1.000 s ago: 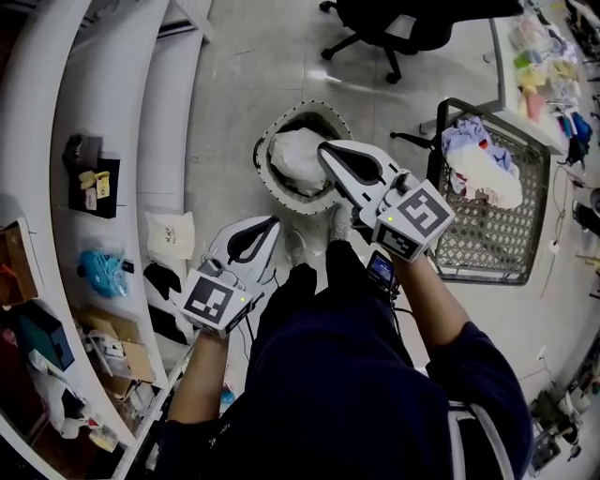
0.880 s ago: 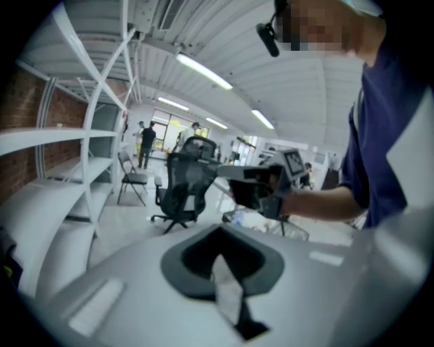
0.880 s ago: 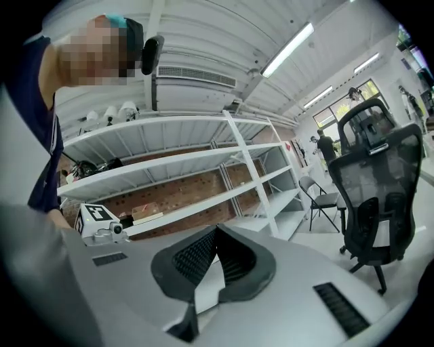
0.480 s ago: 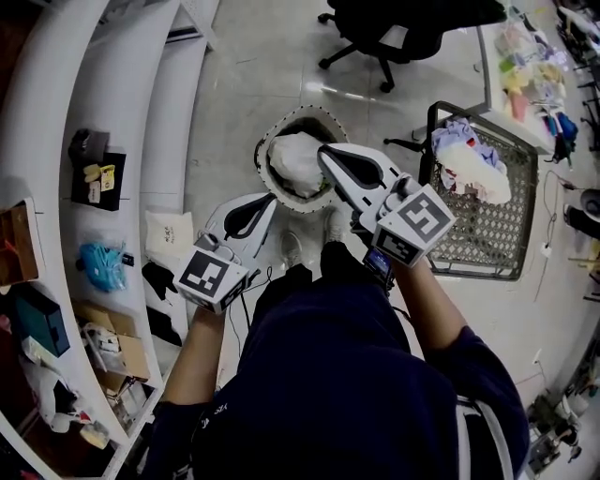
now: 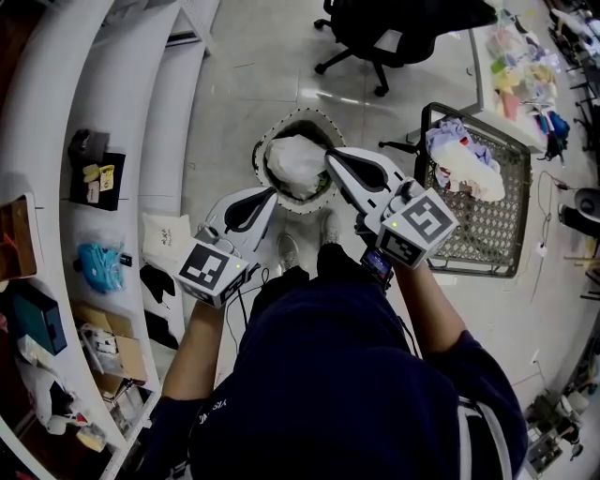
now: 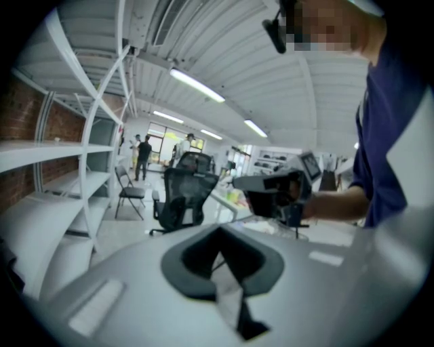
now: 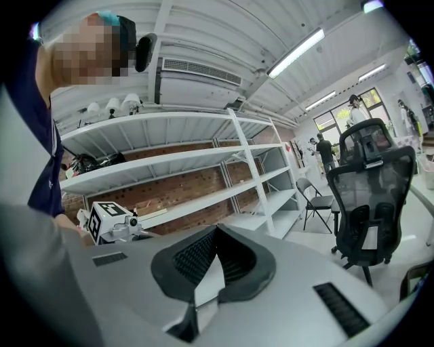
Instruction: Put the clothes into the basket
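Observation:
In the head view a round woven basket (image 5: pixel 272 183) sits on the floor ahead of the person's feet, with a white cloth (image 5: pixel 292 161) bunched inside it. To the right stands a black mesh basket (image 5: pixel 487 239) holding a heap of pale and coloured clothes (image 5: pixel 461 161). My left gripper (image 5: pixel 272 193) hovers at the round basket's near left rim, jaws shut and empty. My right gripper (image 5: pixel 330 156) hangs over the same basket's right rim, shut with nothing in it. The gripper views show each pair of jaws closed, left gripper (image 6: pixel 220 232) and right gripper (image 7: pixel 215 230), against the room beyond.
White curved shelving (image 5: pixel 112 112) with boxes and small items runs along the left. A black office chair (image 5: pixel 394 28) stands on the floor beyond the baskets. A table edge with coloured items (image 5: pixel 525 66) is at the top right. Distant people stand far off in the room.
Both grippers have lifted a little; the left one has come up toward the round basket's rim. Both have stayed shut and empty.

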The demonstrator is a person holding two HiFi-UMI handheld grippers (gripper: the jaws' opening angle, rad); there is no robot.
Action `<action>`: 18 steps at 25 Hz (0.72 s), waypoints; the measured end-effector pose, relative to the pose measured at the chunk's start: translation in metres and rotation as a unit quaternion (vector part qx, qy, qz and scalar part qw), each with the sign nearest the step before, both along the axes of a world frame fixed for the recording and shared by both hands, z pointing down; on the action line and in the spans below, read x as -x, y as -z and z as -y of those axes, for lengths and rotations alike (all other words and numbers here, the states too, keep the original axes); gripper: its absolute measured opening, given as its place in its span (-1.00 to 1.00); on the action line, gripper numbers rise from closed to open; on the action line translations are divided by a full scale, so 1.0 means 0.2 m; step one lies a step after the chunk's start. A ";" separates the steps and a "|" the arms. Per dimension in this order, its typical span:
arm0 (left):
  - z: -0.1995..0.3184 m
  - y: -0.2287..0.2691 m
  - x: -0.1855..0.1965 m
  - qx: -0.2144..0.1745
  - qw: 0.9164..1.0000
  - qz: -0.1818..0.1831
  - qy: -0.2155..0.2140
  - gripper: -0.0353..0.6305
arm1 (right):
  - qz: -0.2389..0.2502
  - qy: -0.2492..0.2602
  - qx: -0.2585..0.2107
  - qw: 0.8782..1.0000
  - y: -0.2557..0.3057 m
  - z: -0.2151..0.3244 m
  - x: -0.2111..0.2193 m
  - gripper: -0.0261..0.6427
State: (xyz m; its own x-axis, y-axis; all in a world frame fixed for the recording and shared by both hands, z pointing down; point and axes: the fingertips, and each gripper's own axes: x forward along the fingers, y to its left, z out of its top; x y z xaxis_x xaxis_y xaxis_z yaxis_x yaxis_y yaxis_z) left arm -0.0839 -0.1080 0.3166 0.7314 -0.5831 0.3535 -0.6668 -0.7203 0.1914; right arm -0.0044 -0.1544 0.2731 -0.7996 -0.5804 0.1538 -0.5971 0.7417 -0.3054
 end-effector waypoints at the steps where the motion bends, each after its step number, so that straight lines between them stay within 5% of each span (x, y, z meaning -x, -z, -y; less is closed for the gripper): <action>1: 0.00 0.00 0.00 0.000 1.000 0.000 0.000 -0.88 | -0.001 0.000 0.001 1.000 0.00 -0.01 0.00 -0.90; 18: -0.06 0.01 0.01 -0.006 1.000 -0.011 0.001 -0.88 | -0.015 0.001 0.007 1.000 -0.03 -0.08 0.02 -0.90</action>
